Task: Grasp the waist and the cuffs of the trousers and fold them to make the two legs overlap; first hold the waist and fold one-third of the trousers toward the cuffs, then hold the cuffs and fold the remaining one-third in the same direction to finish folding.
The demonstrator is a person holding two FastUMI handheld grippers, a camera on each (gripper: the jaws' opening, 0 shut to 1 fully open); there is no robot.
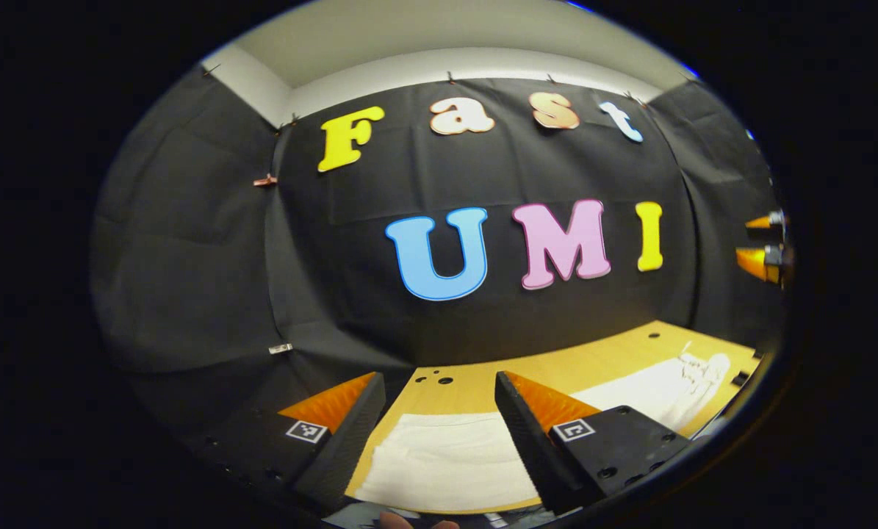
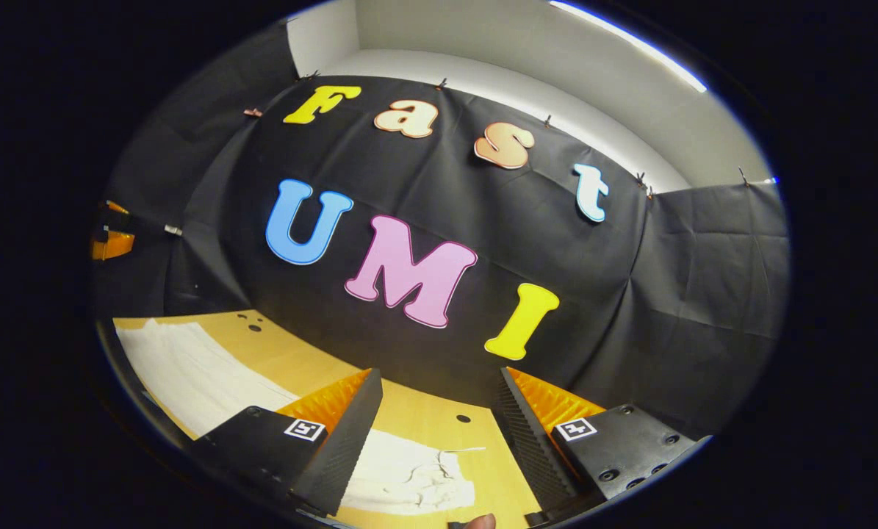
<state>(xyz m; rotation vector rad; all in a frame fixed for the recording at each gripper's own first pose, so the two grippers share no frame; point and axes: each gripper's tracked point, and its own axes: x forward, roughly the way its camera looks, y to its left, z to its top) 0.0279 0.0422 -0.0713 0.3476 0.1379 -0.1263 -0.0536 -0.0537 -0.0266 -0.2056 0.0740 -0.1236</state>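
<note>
So both grippers are up off the table [image 1: 475, 386], a light wood top with a few small dark holes drilled in it, toward the back edge. Black cloth walls [image 1: 189, 242] close the booth on three sides, clipped along the top, with plain pale wall and ceiling [image 1: 439, 44] above the cloth.

In the left gripper view, the left gripper [image 1: 439, 411] has its fingers spread apart with nothing between them. The white trousers [image 1: 446, 463] lie flat on the wood, running from 6 o'clock out toward 4 o'clock, where the far end looks rumpled. The other gripper peeks in at 3 o'clock, held up in the air.

In the right gripper view, the right gripper [image 2: 439, 411] is also spread wide, holding nothing. The trousers [image 2: 189, 375] stretch from 9 o'clock down to 6 o'clock, the wrinkled end sitting just below the fingers. The other gripper shows at 9 o'clock against the cloth. A fingertip [image 2: 479, 522] pokes in at the very bottom.
</note>
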